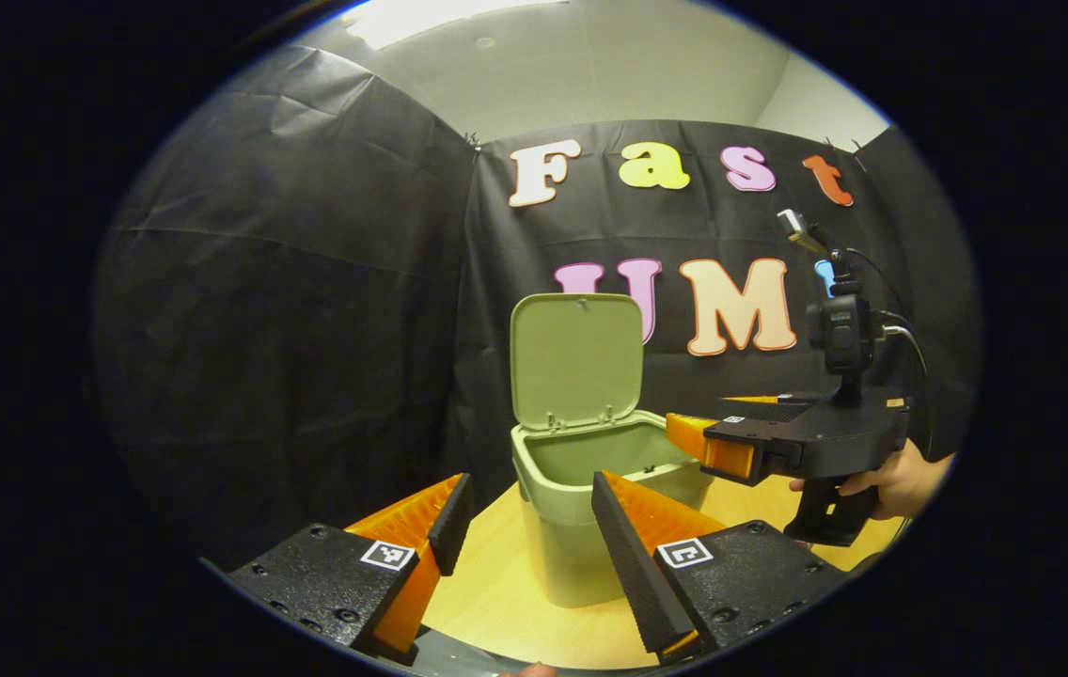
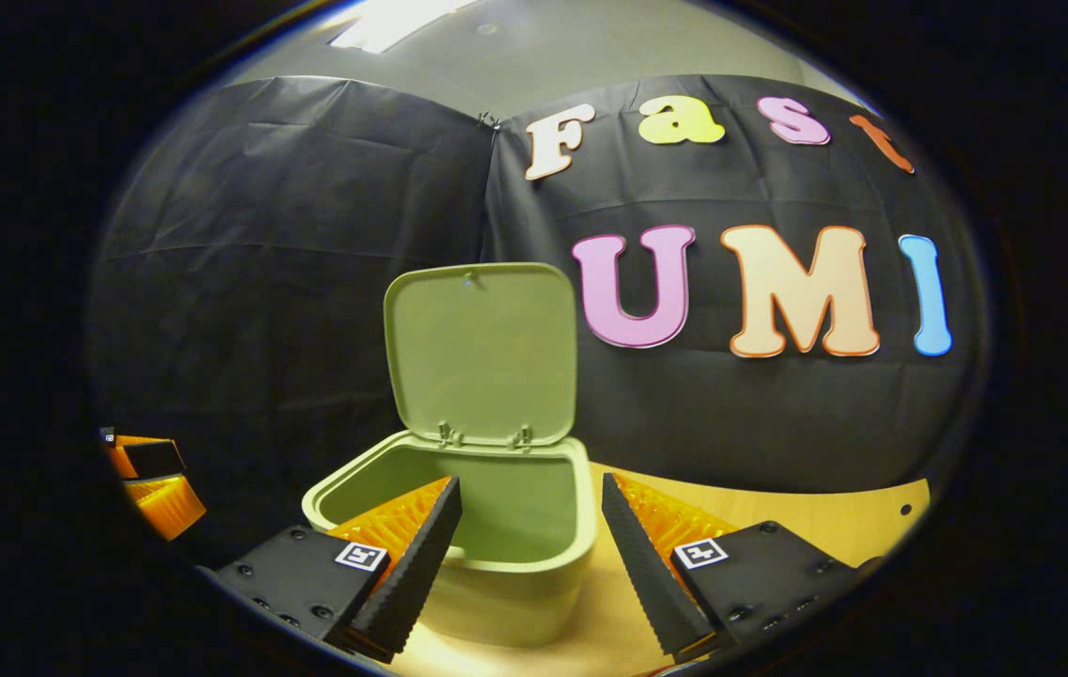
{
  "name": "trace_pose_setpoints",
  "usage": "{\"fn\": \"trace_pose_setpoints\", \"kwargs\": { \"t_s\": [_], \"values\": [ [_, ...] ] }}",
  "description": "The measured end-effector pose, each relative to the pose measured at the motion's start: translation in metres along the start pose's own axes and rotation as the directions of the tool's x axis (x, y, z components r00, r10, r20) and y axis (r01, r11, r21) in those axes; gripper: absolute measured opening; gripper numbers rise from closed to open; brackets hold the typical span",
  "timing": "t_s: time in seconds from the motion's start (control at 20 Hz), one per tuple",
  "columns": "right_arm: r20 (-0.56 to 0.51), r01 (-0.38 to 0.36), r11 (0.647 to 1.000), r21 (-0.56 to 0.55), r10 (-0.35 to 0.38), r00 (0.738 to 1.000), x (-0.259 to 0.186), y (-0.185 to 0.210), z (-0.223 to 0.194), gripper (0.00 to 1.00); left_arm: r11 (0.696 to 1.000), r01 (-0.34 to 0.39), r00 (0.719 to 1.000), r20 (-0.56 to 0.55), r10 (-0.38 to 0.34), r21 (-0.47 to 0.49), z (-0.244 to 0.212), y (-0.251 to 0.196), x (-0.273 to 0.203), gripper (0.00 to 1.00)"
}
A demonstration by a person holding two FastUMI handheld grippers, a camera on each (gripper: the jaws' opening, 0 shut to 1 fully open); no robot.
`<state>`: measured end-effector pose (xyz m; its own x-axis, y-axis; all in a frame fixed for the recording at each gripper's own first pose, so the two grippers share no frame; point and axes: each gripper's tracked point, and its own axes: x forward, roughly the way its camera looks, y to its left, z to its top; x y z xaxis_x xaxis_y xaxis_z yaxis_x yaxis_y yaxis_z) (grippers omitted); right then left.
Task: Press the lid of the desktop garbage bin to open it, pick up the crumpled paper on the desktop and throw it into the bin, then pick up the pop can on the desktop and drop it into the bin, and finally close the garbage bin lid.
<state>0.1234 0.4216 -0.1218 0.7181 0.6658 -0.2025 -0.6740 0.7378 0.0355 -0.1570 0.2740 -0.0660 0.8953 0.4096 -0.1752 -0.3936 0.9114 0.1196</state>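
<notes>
The pale green bin [image 1: 581, 555] stands on the wooden table with its lid [image 1: 576, 362] swung up and upright at the back. My left gripper [image 1: 529, 527] is open just in front of the bin, with nothing between its fingers. The right gripper [image 1: 689, 437], held by a hand [image 1: 905, 480], hovers at the bin's right rim. In the right gripper view the bin [image 2: 515, 588] sits close below, its lid [image 2: 482, 348] raised and its inside in shadow. My right gripper [image 2: 531, 527] is open above the near rim and holds nothing. The left gripper [image 2: 153, 480] shows at the far left.
The black cloth wall stands close behind the bin on the left and at the back. Bare wooden tabletop [image 2: 825, 517] stretches to the right of the bin, and more tabletop [image 1: 496, 602] lies in front of it. A camera mast rises from the right gripper.
</notes>
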Motion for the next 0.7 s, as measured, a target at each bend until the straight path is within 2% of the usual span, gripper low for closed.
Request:
{"fn": "trace_pose_setpoints", "kwargs": {
  "t_s": [0.3,0.35,0.55,0.7],
  "values": [
    [0.035,0.154,0.988,0.000,-0.154,0.987,-0.058,-0.087,0.009,0.97,0.986,0.167,0.986,0.018,-0.167,-0.012,0.004,-0.079,0.016,0.78],
    [0.036,0.182,0.983,-0.007,-0.182,0.983,-0.070,-0.102,0.010,0.95,0.979,0.203,0.979,0.016,-0.202,-0.017,0.003,-0.096,0.017,0.78],
    [0.028,0.285,0.958,-0.025,-0.284,0.958,-0.120,-0.160,0.006,0.95,0.934,0.353,0.935,-0.003,-0.354,-0.043,-0.006,-0.164,0.019,0.78],
    [0.014,0.351,0.936,-0.006,-0.351,0.936,-0.157,-0.197,-0.002,0.97,0.900,0.433,0.901,-0.026,-0.434,-0.045,-0.021,-0.207,0.017,0.78]
  ]
}}
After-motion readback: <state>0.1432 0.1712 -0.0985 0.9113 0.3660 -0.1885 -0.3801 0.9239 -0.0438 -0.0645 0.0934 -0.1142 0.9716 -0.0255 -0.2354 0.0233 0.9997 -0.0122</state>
